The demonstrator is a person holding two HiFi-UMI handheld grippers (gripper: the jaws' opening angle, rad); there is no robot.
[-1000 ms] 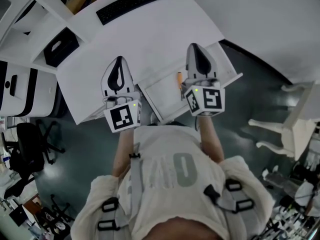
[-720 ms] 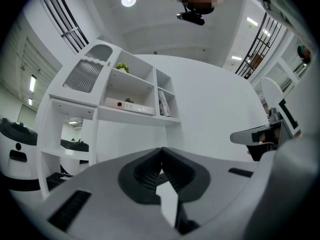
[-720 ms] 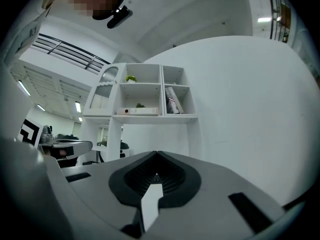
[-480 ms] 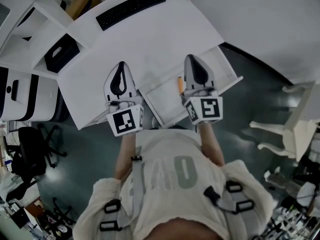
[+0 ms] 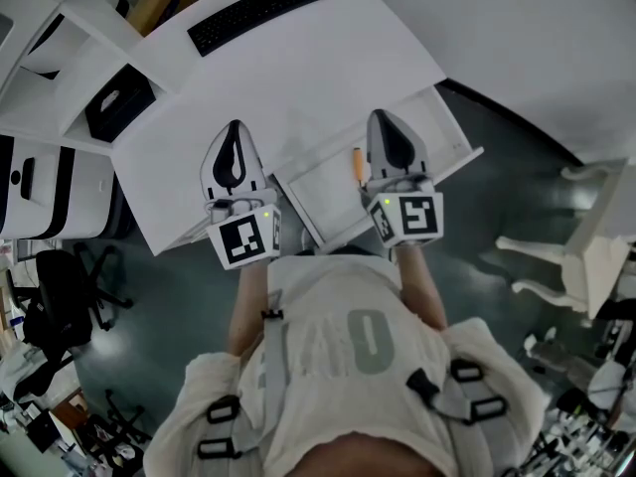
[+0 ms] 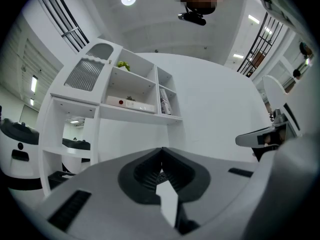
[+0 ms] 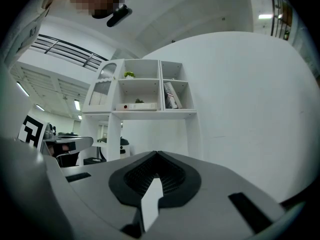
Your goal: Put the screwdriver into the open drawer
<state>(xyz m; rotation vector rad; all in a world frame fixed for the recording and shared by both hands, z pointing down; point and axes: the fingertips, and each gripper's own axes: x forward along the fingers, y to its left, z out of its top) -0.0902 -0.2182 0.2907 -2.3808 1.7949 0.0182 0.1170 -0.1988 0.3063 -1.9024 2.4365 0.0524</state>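
Note:
The screwdriver (image 5: 357,163), with an orange handle, lies inside the open white drawer (image 5: 316,185) under the desk's front edge. My right gripper (image 5: 387,117) hovers just right of it, above the drawer, shut and holding nothing. The left gripper (image 5: 235,127) hangs over the desk edge to the drawer's left, also shut and holding nothing. In the left gripper view the jaws (image 6: 161,149) meet at their tips, and in the right gripper view the jaws (image 7: 157,153) do the same. Both point level towards a white wall. The screwdriver shows in neither gripper view.
On the white desk (image 5: 308,68) sit a black keyboard (image 5: 253,8) at the back and a black box (image 5: 119,102) to the left. A black office chair (image 5: 55,286) stands at the left, a white chair (image 5: 566,256) at the right. A white shelf unit (image 6: 130,91) (image 7: 145,89) stands ahead.

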